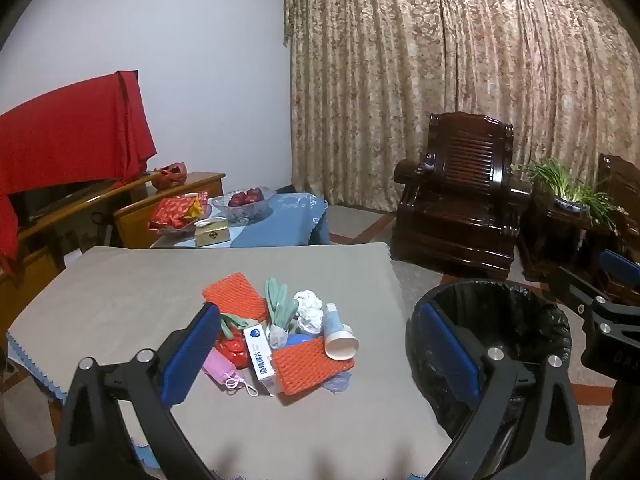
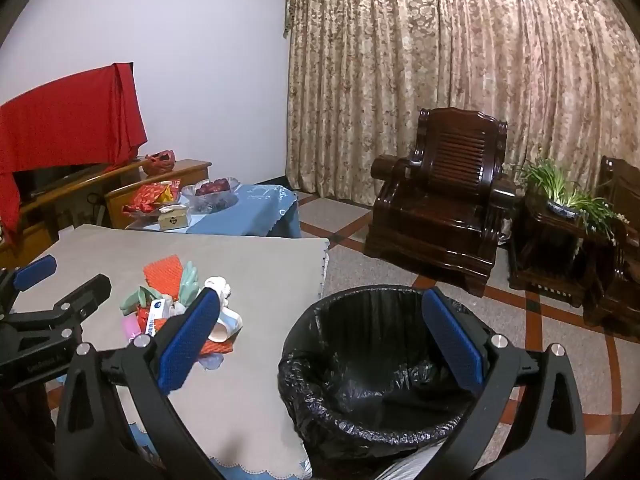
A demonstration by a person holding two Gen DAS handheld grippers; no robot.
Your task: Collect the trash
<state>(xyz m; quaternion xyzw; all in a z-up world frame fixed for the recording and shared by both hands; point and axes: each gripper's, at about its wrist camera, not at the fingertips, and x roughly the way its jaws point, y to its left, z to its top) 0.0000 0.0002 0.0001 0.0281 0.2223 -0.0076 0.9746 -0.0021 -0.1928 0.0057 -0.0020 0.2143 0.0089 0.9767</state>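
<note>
2 orange foam nets [image 1: 236,295] [image 1: 310,364], 2 paper wads [image 1: 308,300] [image 1: 310,319], 1 paper cup [image 1: 339,344], 1 swab box [image 1: 260,356], 1 pink mask [image 1: 224,370], 1 bin [image 2: 384,364].

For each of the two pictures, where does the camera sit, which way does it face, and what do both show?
Left wrist: on the left hand-held gripper, open, facing the pile with the orange mesh foam sheet on the grey tablecloth; the right hand-held gripper shows at the edge.
Right wrist: on the right hand-held gripper, open, above the black-lined round bin; the left one shows at the left edge.
Shared: pile, bin, dark wooden armchair.
</note>
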